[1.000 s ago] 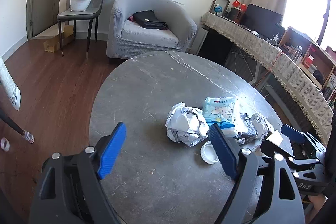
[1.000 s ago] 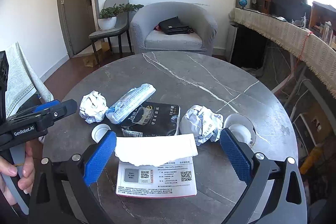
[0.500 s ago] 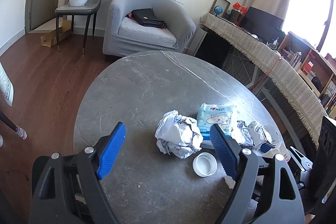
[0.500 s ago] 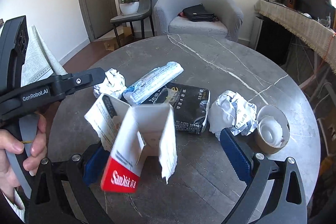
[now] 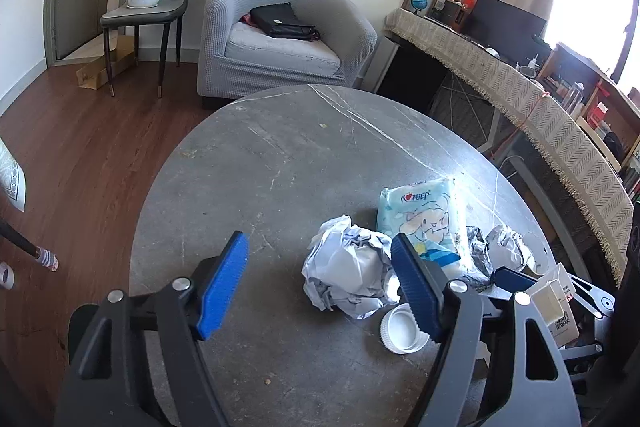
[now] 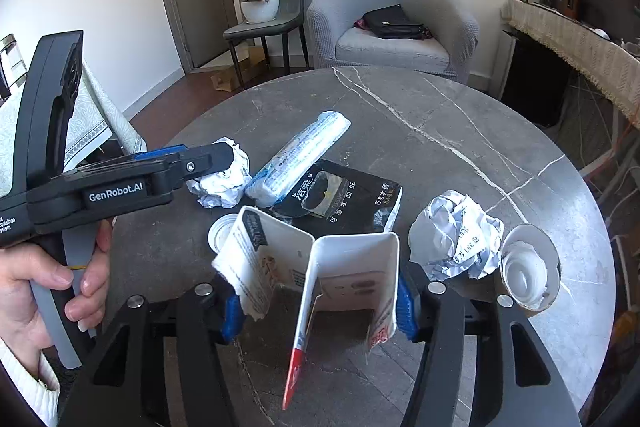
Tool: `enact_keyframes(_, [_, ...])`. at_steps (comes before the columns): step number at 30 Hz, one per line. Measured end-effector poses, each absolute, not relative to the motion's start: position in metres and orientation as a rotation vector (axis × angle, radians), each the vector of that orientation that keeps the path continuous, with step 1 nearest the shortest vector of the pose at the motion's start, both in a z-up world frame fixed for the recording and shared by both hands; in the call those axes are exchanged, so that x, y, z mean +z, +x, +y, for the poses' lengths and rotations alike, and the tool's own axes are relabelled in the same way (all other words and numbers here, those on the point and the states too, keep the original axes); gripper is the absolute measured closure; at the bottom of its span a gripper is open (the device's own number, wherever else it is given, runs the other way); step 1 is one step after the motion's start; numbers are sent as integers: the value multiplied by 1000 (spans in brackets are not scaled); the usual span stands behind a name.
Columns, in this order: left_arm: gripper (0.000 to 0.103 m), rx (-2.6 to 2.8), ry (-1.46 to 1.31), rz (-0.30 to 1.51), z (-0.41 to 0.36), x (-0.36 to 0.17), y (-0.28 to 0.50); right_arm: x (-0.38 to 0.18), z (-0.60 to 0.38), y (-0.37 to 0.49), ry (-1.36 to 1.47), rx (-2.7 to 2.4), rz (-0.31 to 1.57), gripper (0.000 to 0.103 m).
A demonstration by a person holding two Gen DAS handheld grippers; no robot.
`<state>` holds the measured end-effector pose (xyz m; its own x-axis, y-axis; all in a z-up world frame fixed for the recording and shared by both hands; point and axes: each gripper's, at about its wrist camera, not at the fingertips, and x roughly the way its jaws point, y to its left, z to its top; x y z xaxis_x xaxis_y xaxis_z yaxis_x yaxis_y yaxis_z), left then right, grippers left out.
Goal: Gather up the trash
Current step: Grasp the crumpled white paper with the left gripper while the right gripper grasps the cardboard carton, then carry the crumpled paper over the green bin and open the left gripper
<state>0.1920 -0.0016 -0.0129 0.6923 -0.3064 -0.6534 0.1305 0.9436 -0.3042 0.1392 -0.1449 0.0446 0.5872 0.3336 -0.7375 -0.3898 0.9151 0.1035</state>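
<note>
Pinching a torn white card package [image 6: 352, 279] between its blue pads, the right gripper [image 6: 320, 303] holds this piece of trash up off the grey round table [image 6: 460, 115]; the card is folded into a bent, tent-like shape with a red strip hanging at its lower edge. It also shows at the far right edge of the left wrist view.

The left gripper [image 5: 320, 287] is spread wide and holds nothing. It hovers over the table with a crumpled paper ball [image 5: 348, 275] sitting between and just beyond its pads, and a white bottle cap [image 5: 402, 327] lying beside its right pad.

Judging by what lies around, the collecting has barely begun: one piece is picked up, and most of the litter is yet to be gathered. Left on the table are the paper ball and cap, a light blue tissue pack [image 5: 424, 223], a flattened black tissue wrapper [image 6: 348, 199], a second crumpled paper ball [image 6: 456, 235] and a torn paper cup [image 6: 528, 271] touching it.

No bin or bag shows in either view, so I cannot tell where the held card is meant to go. The paper ball looks like the likeliest next pick for the left gripper.
</note>
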Motion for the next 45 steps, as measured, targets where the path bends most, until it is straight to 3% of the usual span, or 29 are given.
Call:
enact_keyframes(4, [31, -272, -240, 784, -6, -14, 192, 46, -149, 138, -51, 435, 850, 52])
enact_keyframes(14, [36, -308, -278, 805, -6, -17, 191, 57, -155, 133, -22, 466, 832, 55])
enact_keyframes(20, [49, -340, -273, 816, -15, -17, 189, 63, -161, 133, -13, 457, 819, 55])
enact_keyframes(23, [64, -362, -273, 808, -15, -15, 187, 67, -161, 132, -12, 454, 810, 55])
enact_keyframes(45, [65, -251, -333, 705, 54, 10, 164, 88, -102, 128, -33, 527, 724, 55])
